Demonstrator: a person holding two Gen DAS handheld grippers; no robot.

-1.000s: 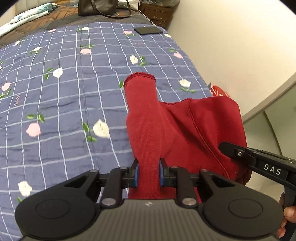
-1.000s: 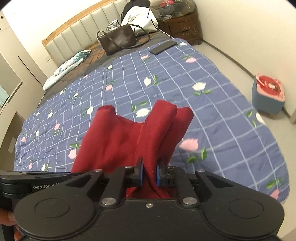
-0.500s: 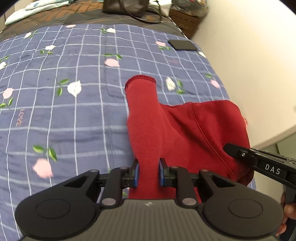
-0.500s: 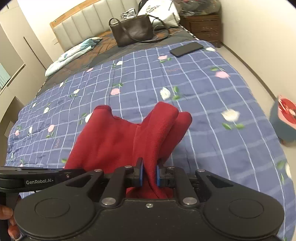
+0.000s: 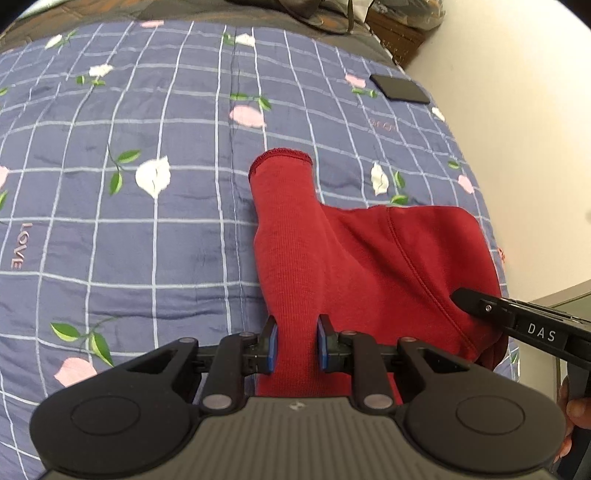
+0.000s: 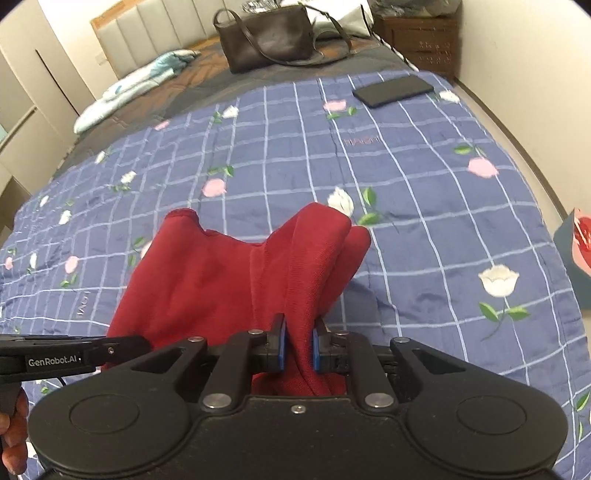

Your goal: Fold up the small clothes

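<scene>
**Red garment held up by both grippers above the bed**

While the red garment (image 5: pixel 369 266) hangs in the air over the blue checked quilt (image 5: pixel 129 236), each gripper has one part of it between its blue pads. The left gripper (image 5: pixel 294 345) is closed on a long ribbed sleeve, and the sleeve's cuff points away from the camera, toward the far side of the bed. The right gripper (image 6: pixel 298 345) is pinched more narrowly on a bunched fold of the same red cloth; its jaws are almost together, with only the fabric between them. The body of the garment stretches between the two tools, and the second sleeve stands up at the left in the right wrist view.

In the left wrist view the right tool comes in from the right edge, and part of a hand shows below it. In the right wrist view the left tool comes in from the left edge.

Farther on the quilt lies a dark flat phone (image 6: pixel 393 90), well apart from the garment. A brown handbag (image 6: pixel 269 37) stands near the padded headboard (image 6: pixel 155 22).
</scene>
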